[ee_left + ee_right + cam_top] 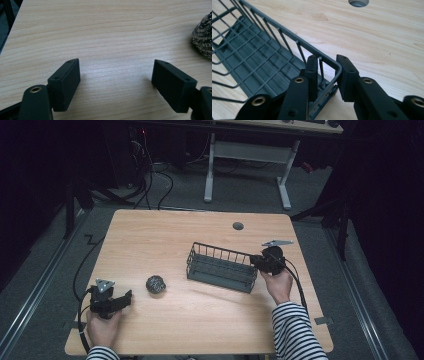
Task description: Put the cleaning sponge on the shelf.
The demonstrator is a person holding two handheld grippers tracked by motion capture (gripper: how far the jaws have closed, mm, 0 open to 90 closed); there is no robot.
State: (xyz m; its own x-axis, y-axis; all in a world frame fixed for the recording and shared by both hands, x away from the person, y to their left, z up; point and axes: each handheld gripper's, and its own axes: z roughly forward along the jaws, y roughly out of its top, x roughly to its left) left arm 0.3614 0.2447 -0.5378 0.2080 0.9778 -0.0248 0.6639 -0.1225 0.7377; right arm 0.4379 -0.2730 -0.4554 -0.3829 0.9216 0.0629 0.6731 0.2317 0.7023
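Note:
A dark grey wire basket point(220, 252) stands on the wooden table right of centre; nothing lies in it. My right gripper point(257, 261) is at its right end, shut on the basket's corner. In the right gripper view one jaw sits inside the basket point(287, 35) and the other outside, my right gripper point(327, 75) pinching the end wall. A metal scouring ball point(156, 284) lies left of the basket. My left gripper point(127, 297) rests near the table's front left, open, with bare wood between the jaws of my left gripper point(116, 82). The scouring ball point(203, 40) lies at the right edge of that view.
A round grey cable hole point(238, 226) sits in the table top behind the basket, and the same hole point(358, 2) appears beyond the right jaws. Bare wood point(200, 320) stretches along the front. A white desk frame point(247, 165) stands on the floor behind.

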